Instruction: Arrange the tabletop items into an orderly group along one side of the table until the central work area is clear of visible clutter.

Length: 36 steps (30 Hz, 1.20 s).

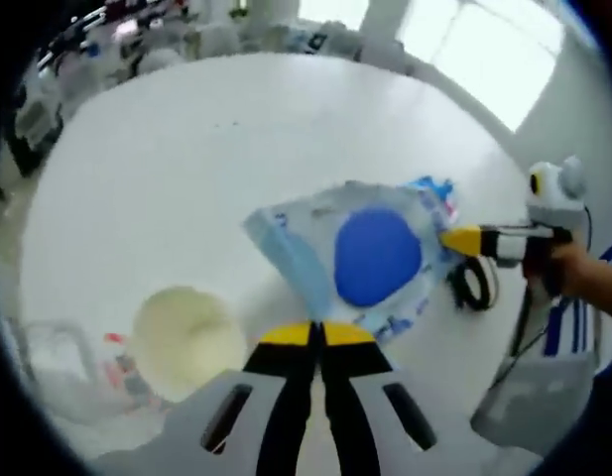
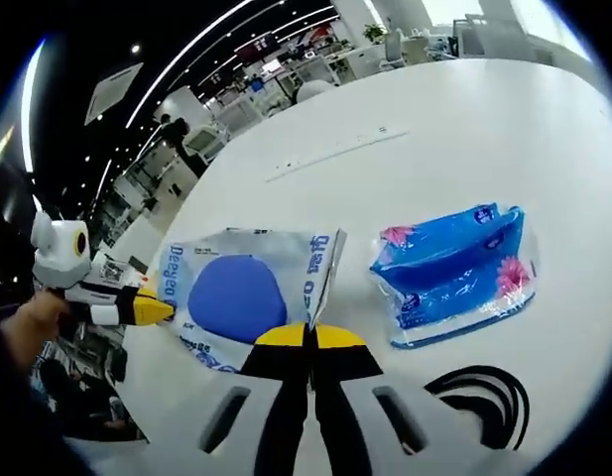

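A: What is the left gripper point(image 1: 317, 335) doing?

B: In the left gripper view its two jaws are pressed together, and the yellow tips pinch the near edge of the wipes pack point(image 1: 360, 260). The pack is white and pale blue with a big blue oval on top. It lies flat on the white table point(image 1: 216, 149).

A: And the right gripper point(image 2: 309, 337)?

B: In the right gripper view its jaws are also closed together, and the tips grip the opposite edge of the same pack point(image 2: 248, 290). That edge is lifted a little and folded up. So both tools hold one pack from two sides.

A: Do you see one gripper from the other camera?

B: Yes. In the left gripper view the right gripper comes from the right side, with its yellow tip touching the far edge of the pack, and a hand point(image 1: 581, 272) holds it. In the right gripper view the left gripper point(image 2: 155, 309) comes from the left in the same way.

A: What else is on the table?

B: Near the left gripper there is a round pale cup point(image 1: 188, 339). Beside it something clear lies, but it is too blurred to tell. To the right of the wipes there is a blue tissue pack point(image 2: 454, 273), close but apart. A black coiled cable point(image 2: 481, 393) lies near the right gripper. Farther away are desks point(image 2: 286, 84) of an office.
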Available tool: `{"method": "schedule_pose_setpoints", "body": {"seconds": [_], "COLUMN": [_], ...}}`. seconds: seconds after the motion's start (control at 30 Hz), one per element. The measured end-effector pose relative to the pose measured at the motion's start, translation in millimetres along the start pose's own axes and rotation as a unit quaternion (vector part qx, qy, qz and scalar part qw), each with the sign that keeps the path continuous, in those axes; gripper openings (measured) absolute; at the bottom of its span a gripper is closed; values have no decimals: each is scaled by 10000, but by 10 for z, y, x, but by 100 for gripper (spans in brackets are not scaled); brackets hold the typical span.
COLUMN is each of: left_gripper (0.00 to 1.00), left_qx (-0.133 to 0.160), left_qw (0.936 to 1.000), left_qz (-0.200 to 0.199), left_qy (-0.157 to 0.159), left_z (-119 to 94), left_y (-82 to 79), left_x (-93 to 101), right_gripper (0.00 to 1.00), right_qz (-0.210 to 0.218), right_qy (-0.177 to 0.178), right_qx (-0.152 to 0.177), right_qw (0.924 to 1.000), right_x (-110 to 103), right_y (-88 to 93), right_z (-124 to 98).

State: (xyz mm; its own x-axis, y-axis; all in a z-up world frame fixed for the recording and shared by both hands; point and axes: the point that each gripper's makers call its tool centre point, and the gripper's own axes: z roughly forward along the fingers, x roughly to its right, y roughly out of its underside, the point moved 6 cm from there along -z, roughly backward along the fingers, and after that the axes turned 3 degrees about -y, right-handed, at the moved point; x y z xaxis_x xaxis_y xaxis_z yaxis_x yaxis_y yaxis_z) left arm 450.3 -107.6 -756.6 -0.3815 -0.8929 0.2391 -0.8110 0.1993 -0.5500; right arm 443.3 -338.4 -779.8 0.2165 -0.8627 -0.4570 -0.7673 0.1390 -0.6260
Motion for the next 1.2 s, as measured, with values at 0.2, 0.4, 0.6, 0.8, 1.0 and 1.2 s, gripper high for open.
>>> {"method": "schedule_pose_setpoints", "body": {"seconds": [0.2,0.4,0.6,0.8,1.0,1.2], "left_gripper": [0,0,0,0,0,0], "left_qx": [336,444,504,599,654,784], "left_qw": [9979,9942,9907,9897,9883,9872], "left_qz": [-548,-965,-1251,-1260,-1317,-1305], "left_qy": [-104,-168,-191,-313,-406,-484], "left_z": [13,57,100,158,234,318], "left_y": [129,278,385,411,453,482], "left_x": [-38,-67,-117,-156,-176,-159], "right_gripper": [0,0,0,0,0,0], "right_qz": [-154,-403,-630,-729,-912,-1030], "right_qy": [-68,-87,-108,-85,-2,114], "right_qx": [-29,-97,-179,-196,-174,-113], "right_qw": [9999,9991,9978,9971,9957,9946], "right_x": [-7,-38,-54,-56,-34,22], "right_y": [0,28,59,91,124,169], "right_z": [47,94,134,194,242,267]}}
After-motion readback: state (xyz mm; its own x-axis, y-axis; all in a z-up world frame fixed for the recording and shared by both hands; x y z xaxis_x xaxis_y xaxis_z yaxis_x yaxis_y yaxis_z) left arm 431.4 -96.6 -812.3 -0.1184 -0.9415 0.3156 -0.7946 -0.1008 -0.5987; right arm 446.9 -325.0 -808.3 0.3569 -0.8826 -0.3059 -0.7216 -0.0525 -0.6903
